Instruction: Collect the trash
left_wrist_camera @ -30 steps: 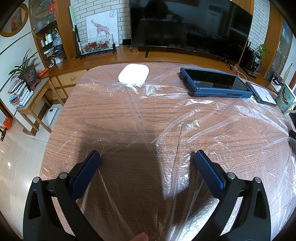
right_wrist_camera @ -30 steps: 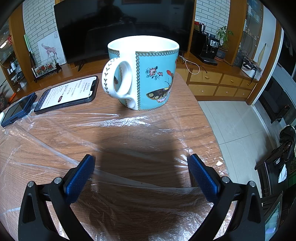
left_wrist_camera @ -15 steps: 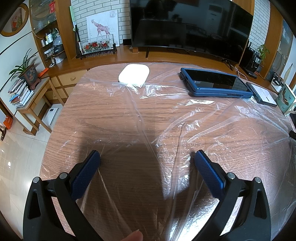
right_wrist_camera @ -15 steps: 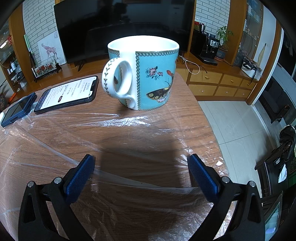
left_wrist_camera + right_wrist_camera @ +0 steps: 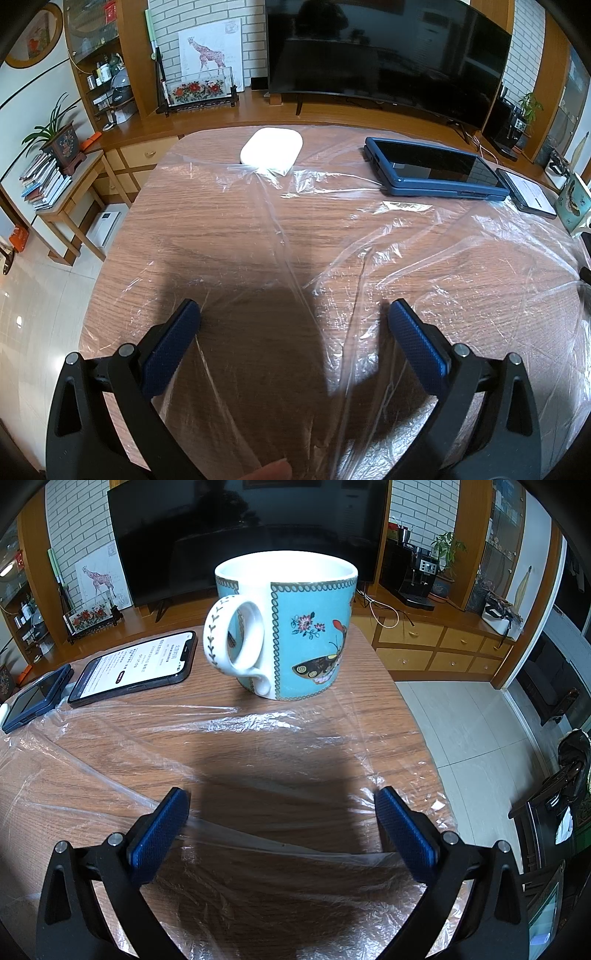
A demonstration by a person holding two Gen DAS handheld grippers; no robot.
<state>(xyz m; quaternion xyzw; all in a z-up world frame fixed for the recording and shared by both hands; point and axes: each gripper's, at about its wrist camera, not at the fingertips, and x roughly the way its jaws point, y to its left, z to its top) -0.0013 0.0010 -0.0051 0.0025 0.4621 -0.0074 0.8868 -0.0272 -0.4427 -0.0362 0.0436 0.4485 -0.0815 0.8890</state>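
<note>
A large sheet of clear plastic wrap (image 5: pixel 388 251) lies crumpled and spread over the brown wooden table (image 5: pixel 207 221); it also shows in the right wrist view (image 5: pixel 229 723). My left gripper (image 5: pixel 293 317) is open and empty, low over the wrap at the table's near left part. My right gripper (image 5: pixel 282 805) is open and empty, low over the wrap near the table's right edge, facing a blue butterfly mug (image 5: pixel 291 627).
A white oval case (image 5: pixel 271 149) and a blue-cased tablet (image 5: pixel 432 168) lie at the table's far side, their near edges on the wrap. A phone with a lit screen (image 5: pixel 136 664) lies left of the mug. The table edge drops to tiled floor (image 5: pixel 476 723) on the right.
</note>
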